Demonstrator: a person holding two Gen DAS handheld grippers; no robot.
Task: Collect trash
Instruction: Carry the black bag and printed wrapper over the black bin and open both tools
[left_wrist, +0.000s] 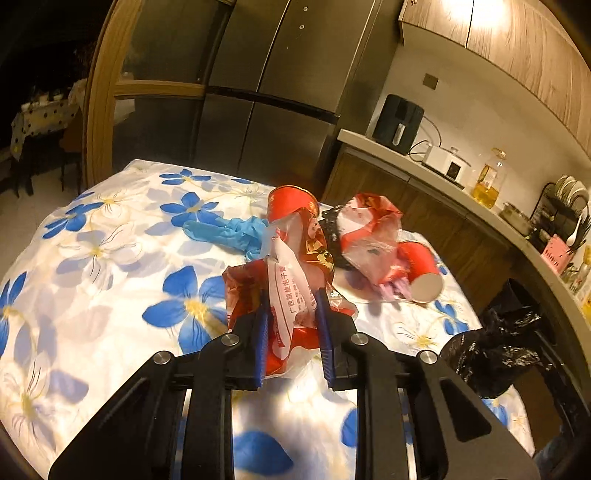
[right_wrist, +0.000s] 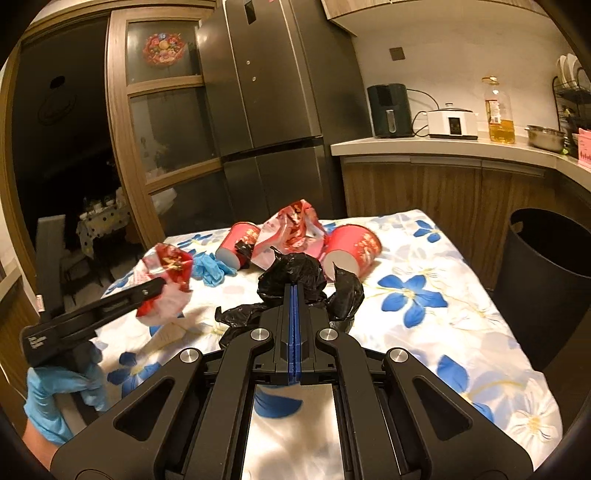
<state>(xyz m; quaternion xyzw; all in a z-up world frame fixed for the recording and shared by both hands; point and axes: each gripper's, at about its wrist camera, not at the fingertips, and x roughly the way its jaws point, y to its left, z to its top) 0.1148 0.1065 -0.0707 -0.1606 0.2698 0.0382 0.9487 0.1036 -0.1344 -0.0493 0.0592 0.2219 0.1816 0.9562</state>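
My left gripper (left_wrist: 291, 295) is shut on a crumpled red and white plastic wrapper (left_wrist: 286, 325), which hangs just above the flowered tablecloth (left_wrist: 110, 258). The right wrist view shows the same left gripper (right_wrist: 159, 286) and wrapper (right_wrist: 168, 266) at the left, with a blue-gloved hand (right_wrist: 55, 398) on the handle. My right gripper (right_wrist: 294, 286) is shut on a crumpled black plastic bag (right_wrist: 291, 269), seen again as the black bag (left_wrist: 491, 354) at the right. On the table lie two red paper cups (right_wrist: 238, 245) (right_wrist: 352, 247), a second red and white bag (right_wrist: 291, 229) and a blue glove (right_wrist: 210, 269).
A black bin (right_wrist: 546, 280) stands on the floor right of the table. Behind it runs a counter (right_wrist: 443, 147) with an air fryer (right_wrist: 389, 110), a cooker and an oil bottle (right_wrist: 500, 110). A dark fridge (right_wrist: 266, 110) stands behind the table.
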